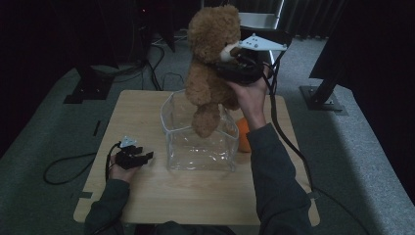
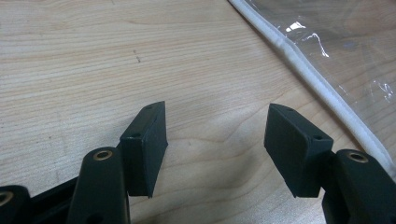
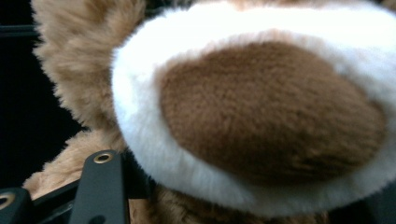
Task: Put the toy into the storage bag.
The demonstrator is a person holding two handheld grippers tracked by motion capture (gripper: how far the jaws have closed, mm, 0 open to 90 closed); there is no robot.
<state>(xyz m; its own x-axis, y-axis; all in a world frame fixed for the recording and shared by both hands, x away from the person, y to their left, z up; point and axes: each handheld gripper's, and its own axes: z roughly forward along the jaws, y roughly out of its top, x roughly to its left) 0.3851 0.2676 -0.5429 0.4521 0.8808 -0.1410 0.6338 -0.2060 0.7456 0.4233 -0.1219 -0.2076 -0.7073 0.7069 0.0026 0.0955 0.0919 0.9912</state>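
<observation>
A brown teddy bear (image 1: pixel 211 54) hangs upright in the air, and its lower leg dangles over the mouth of a clear plastic container (image 1: pixel 200 155) standing on the wooden table (image 1: pixel 147 196). My right gripper (image 1: pixel 230 62) is shut on the bear just under its muzzle. In the right gripper view the bear's white-rimmed brown muzzle (image 3: pixel 261 107) presses close and hides the jaw tips; one black finger (image 3: pixel 100 186) shows at the lower left. My left gripper (image 1: pixel 143 157) (image 2: pixel 217 128) rests on the table left of the container, open with bare wood between its jaws.
An orange ball-like object (image 1: pixel 242 134) lies on the table right of the container, half hidden by the right forearm. The container's white-edged base (image 2: pixel 299 65) lies close to the left gripper. Cables trail off both sides of the table. Dark stands ring the table on grey carpet.
</observation>
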